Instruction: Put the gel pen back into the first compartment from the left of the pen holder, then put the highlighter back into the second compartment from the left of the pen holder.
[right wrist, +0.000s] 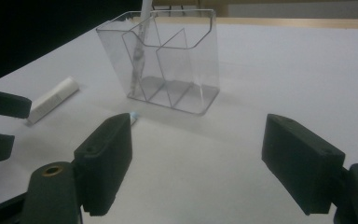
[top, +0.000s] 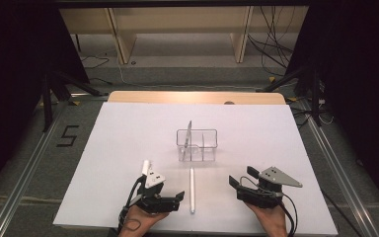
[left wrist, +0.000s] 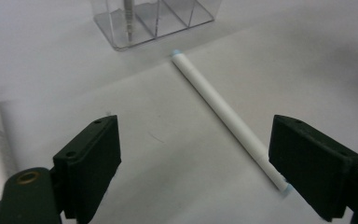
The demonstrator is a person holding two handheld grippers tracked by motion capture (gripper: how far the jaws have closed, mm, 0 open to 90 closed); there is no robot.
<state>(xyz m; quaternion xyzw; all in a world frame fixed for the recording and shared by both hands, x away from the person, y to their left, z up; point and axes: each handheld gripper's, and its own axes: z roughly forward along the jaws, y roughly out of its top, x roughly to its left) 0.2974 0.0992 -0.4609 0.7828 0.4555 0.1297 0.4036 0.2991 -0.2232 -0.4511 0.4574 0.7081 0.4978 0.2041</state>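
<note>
A clear plastic organizer (top: 196,144) with several compartments stands at the middle of the white table (top: 128,133). A thin pen (top: 189,132) leans upright in its left compartment. Nearer me, a white pen (top: 192,190) lies flat, pointing toward the organizer. My left gripper (top: 177,200) is just left of that pen, low over the table. In the left gripper view its jaws (left wrist: 193,135) stand open, and the white pen (left wrist: 223,112) runs diagonally between them, its near end by the right jaw. My right gripper (top: 242,176) is open right of the pen, facing the organizer (right wrist: 168,60), nothing between its jaws (right wrist: 198,130).
A short white tube (top: 145,167) lies on the table just beyond my left gripper, also seen as the white tube (right wrist: 53,99) left of the organizer. The table's near edge is close behind both hands. Dark stands and cables surround the table.
</note>
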